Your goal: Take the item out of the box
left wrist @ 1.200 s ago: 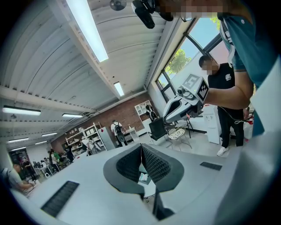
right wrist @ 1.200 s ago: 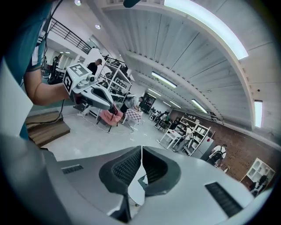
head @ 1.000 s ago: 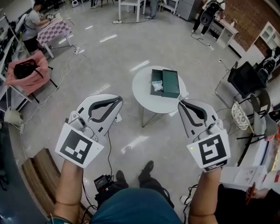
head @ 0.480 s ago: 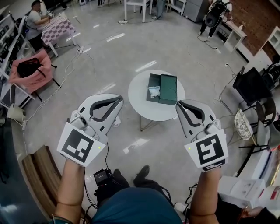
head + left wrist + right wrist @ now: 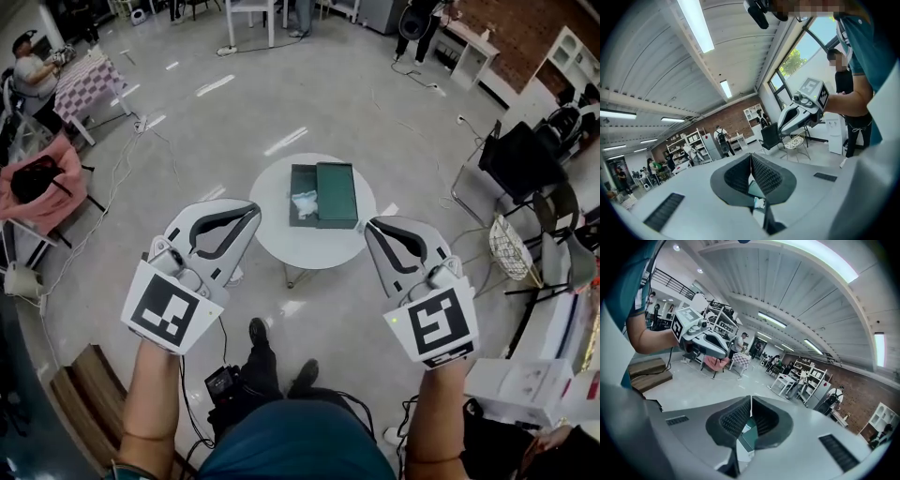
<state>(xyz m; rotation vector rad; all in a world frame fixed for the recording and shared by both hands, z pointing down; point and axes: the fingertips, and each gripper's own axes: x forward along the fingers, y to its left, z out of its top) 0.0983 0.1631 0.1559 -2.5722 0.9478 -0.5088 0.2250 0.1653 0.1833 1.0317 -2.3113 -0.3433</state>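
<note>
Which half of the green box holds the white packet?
The left half, the open tray with the white packet in it; the right half shows only plain green.

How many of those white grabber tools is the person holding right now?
2. The left hand-held gripper is at the head view's left and the right hand-held gripper at its right. Both have their jaws together and are nearer the person than the round table.
</note>
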